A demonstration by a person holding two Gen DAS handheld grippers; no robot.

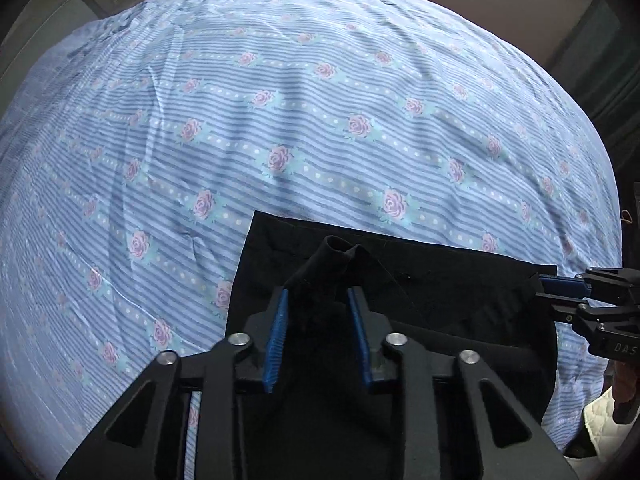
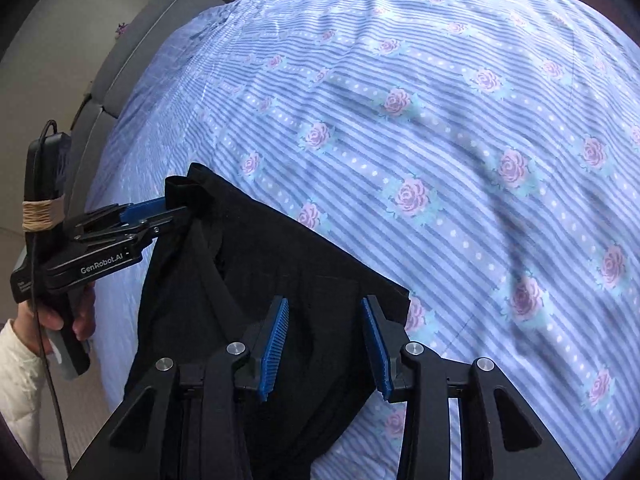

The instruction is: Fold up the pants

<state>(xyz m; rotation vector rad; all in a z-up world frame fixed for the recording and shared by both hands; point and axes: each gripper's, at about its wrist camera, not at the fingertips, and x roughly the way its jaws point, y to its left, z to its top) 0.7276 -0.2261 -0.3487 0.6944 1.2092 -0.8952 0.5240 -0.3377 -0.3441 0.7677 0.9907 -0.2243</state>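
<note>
Black pants [image 1: 420,280] lie folded at the near edge of the bed, also in the right wrist view [image 2: 280,256]. My left gripper [image 1: 316,294] has its blue pads apart, with a raised bunch of black cloth standing between them; from the right wrist view it [image 2: 168,210] reaches in from the left at the pants' far corner. My right gripper [image 2: 324,304] is open over the pants' near right corner, cloth lying between its pads; it shows at the right edge of the left wrist view [image 1: 560,286], touching the pants' corner.
A blue striped bedsheet with pink roses [image 1: 320,120] covers the whole bed. A grey headboard or bed frame [image 2: 132,52] runs along the far left. The person's hand and white sleeve [image 2: 24,360] hold the left gripper.
</note>
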